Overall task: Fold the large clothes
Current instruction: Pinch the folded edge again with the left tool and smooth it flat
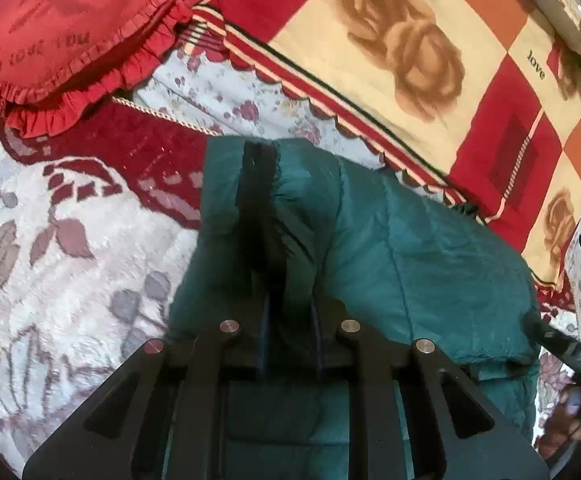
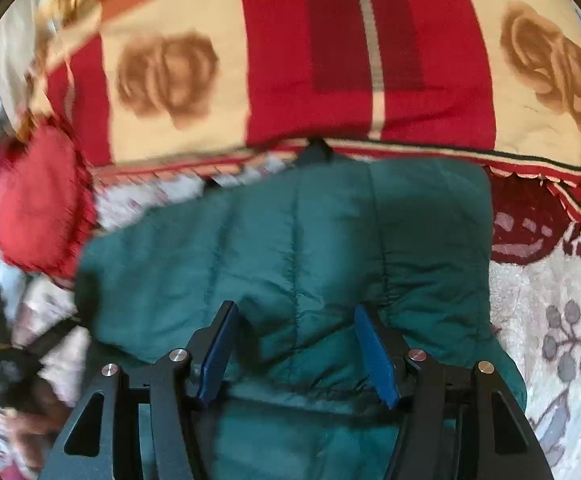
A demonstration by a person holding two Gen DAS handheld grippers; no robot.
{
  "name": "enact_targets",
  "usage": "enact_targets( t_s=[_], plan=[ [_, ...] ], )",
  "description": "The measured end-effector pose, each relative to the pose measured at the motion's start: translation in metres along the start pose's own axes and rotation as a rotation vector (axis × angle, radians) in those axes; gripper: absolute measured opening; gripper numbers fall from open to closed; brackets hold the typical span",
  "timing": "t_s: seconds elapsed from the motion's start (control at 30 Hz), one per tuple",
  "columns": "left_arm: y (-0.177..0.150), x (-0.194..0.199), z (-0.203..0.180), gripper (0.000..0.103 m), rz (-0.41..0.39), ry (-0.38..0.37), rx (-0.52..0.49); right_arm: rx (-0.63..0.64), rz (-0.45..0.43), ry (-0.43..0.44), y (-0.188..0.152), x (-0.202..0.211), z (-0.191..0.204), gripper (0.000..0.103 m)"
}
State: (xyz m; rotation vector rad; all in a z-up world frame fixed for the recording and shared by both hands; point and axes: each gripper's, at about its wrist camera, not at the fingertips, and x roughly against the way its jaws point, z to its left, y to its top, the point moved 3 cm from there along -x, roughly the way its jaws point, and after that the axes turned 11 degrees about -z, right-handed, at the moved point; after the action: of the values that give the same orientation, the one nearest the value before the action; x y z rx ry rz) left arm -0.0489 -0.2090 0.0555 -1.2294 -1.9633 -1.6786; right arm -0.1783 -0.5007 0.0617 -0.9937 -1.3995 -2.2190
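Note:
A dark green quilted jacket [image 1: 410, 264] lies folded on a floral bedspread; it also fills the middle of the right wrist view [image 2: 290, 248]. A black furry trim [image 1: 260, 200] runs along its upper part. My left gripper [image 1: 290, 300] has its jaws close together on a raised fold of the jacket by the trim. My right gripper [image 2: 298, 320] is open, its blue-padded fingers [image 2: 374, 352] spread just above the jacket's near edge and holding nothing.
A red, cream and orange patterned blanket [image 1: 430, 60] lies behind the jacket, also in the right wrist view [image 2: 330, 60]. A red frilled cushion [image 1: 58, 32] sits at the back left. The white and maroon floral bedspread [image 1: 70, 240] surrounds the jacket.

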Motion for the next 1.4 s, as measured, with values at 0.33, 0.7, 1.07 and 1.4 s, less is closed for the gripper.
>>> enact_targets(
  t_s=[0.33, 0.7, 1.07, 1.4],
  plan=[
    [-0.003, 0.004, 0.000, 0.024, 0.003, 0.010, -0.001, 0.058, -0.003, -0.061, -0.009, 0.002, 0.002, 0.058],
    [0.020, 0.057, -0.015, 0.060, -0.178, 0.071, -0.080, 0.058, -0.094, -0.007, 0.008, 0.043, 0.026, 0.059],
    [0.008, -0.009, -0.022, 0.060, -0.046, 0.190, -0.197, 0.160, -0.037, -0.019, -0.008, -0.016, 0.062, 0.059],
    [-0.001, -0.022, -0.020, 0.065, -0.048, 0.190, -0.200, 0.149, -0.063, -0.030, -0.005, -0.002, 0.050, 0.060]
  ],
)
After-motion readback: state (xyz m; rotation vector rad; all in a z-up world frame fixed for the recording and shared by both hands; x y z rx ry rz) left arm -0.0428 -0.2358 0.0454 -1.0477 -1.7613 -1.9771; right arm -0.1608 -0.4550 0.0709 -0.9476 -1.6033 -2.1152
